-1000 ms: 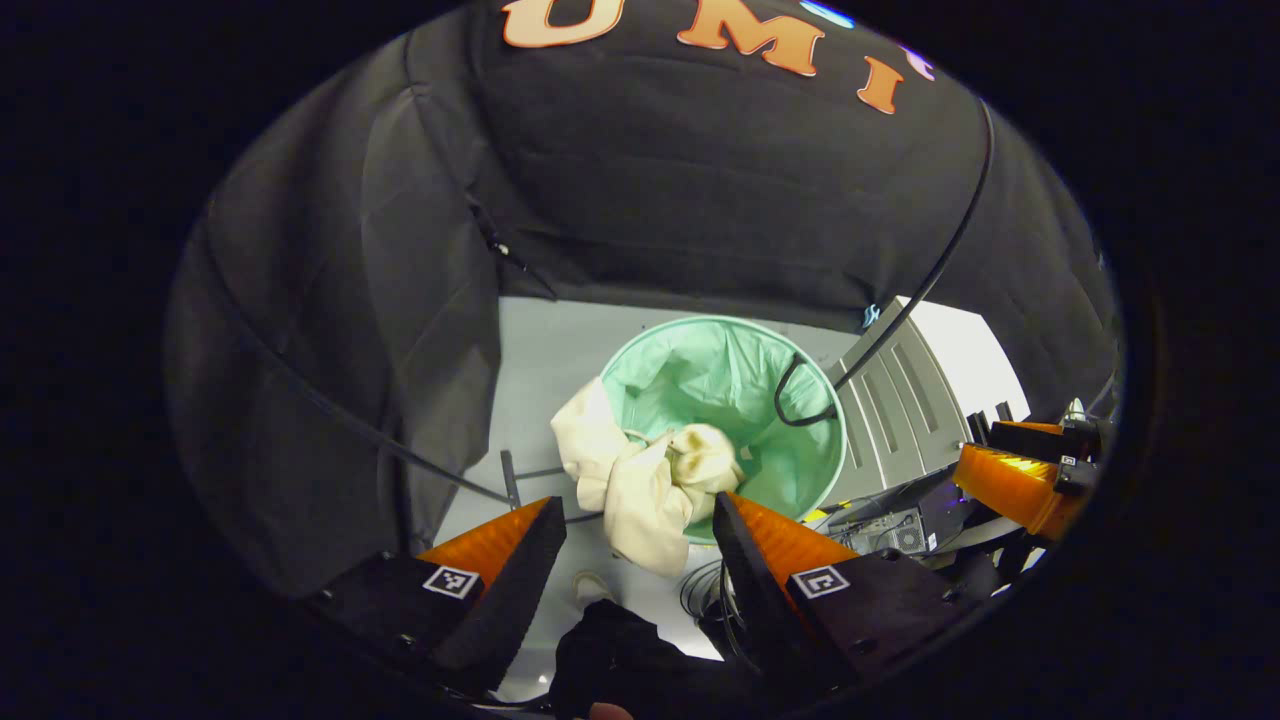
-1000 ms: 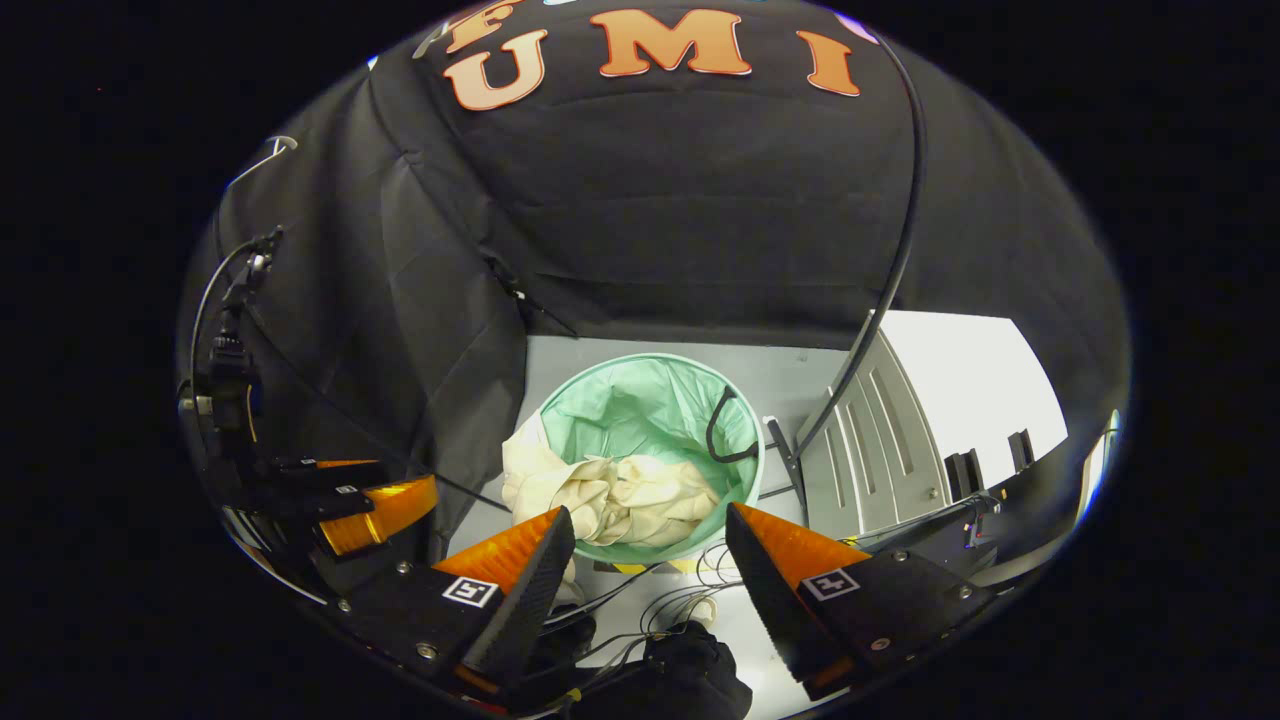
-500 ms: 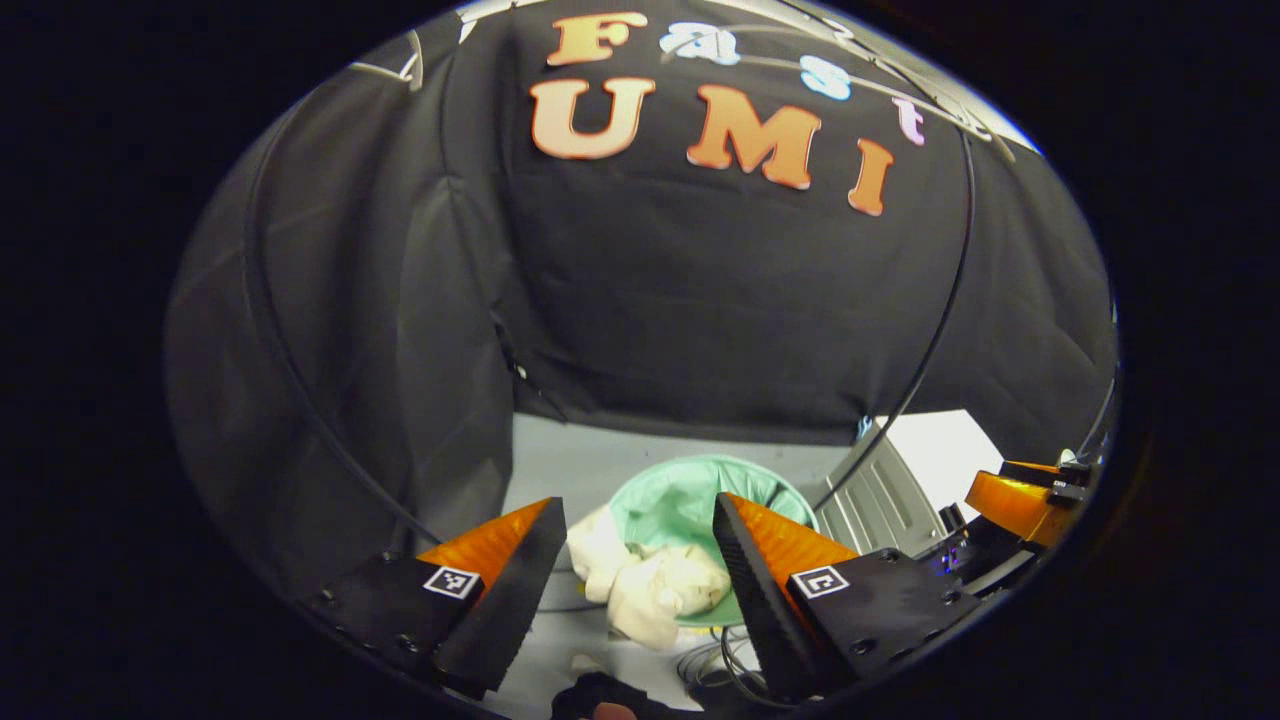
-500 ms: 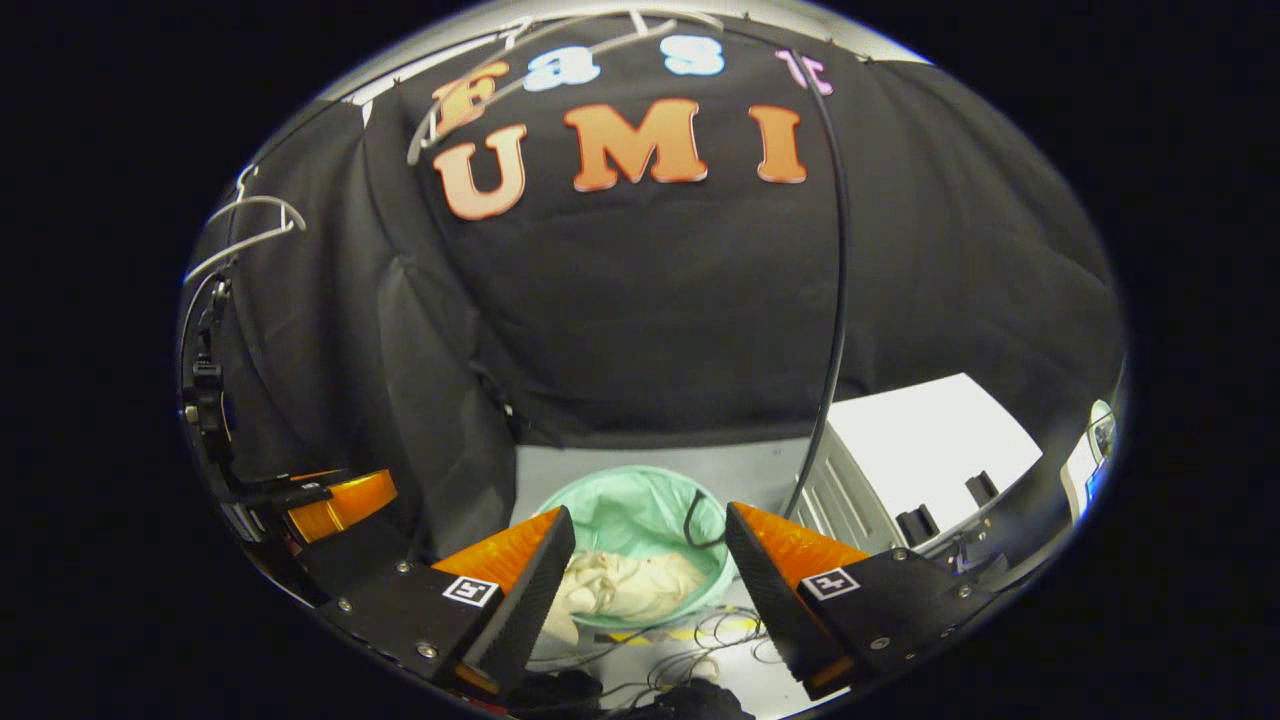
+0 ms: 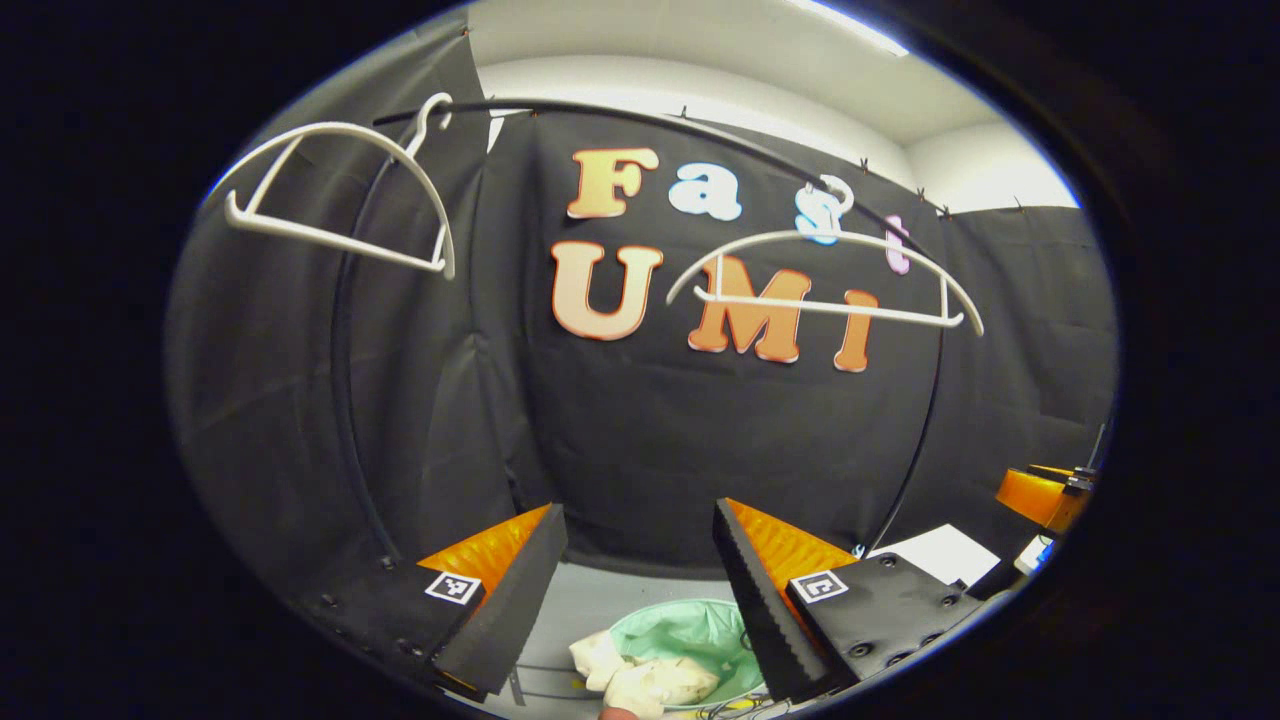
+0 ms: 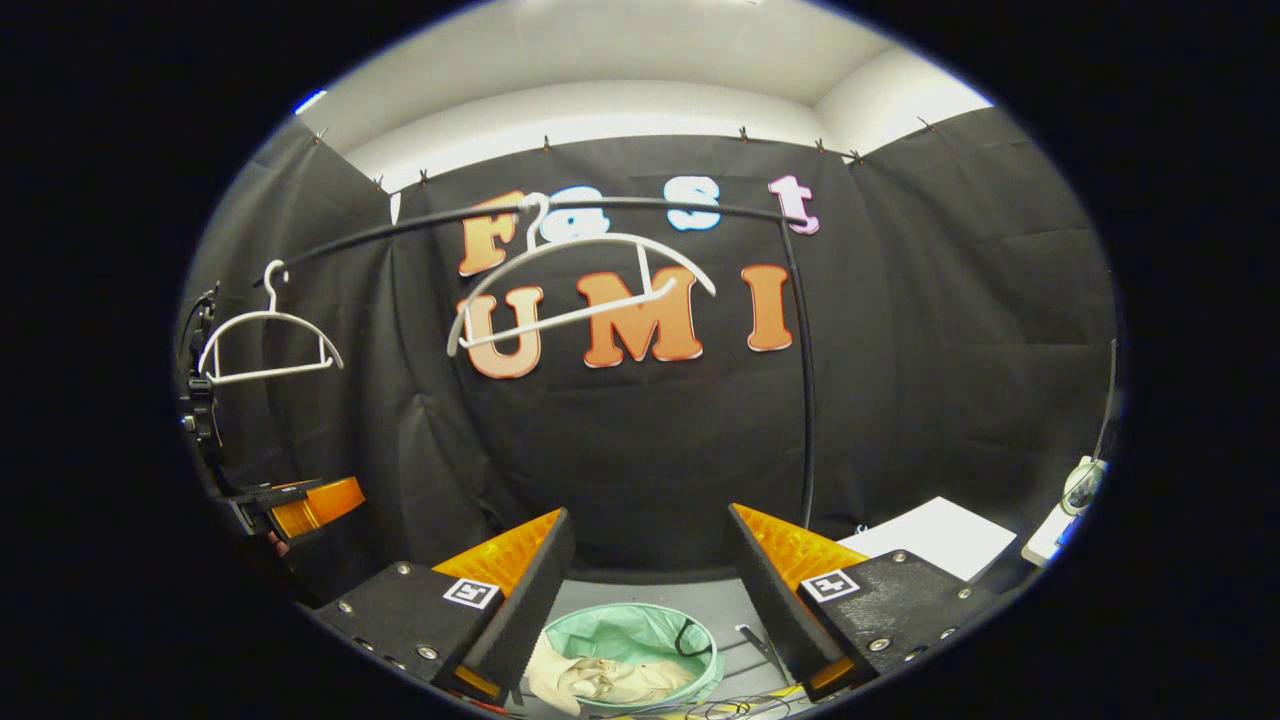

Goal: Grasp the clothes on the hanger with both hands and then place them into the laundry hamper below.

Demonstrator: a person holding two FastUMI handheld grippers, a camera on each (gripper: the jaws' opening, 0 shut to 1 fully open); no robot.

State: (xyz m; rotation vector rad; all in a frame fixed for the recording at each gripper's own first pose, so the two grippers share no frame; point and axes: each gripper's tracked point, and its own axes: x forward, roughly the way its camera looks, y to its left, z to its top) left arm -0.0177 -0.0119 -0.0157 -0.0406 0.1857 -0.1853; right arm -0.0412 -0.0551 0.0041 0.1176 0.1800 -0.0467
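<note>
Your left gripper (image 5: 637, 560) is raised and level, facing the booth wall, jaws wide apart and empty. Your right gripper (image 6: 648, 565) is posed alike, jaws wide, nothing between them. The cream clothes (image 6: 590, 678) lie in the green-lined laundry hamper (image 6: 640, 635) below, partly draped over its rim. Two white hangers (image 5: 825, 280) hang bare on the rail (image 6: 640, 212).

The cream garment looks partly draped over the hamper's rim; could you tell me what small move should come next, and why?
Probably lower one open gripper and push the overhanging cream garment inside: part of it hangs over the green-lined hamper's rim, and both hangers are bare.
</note>
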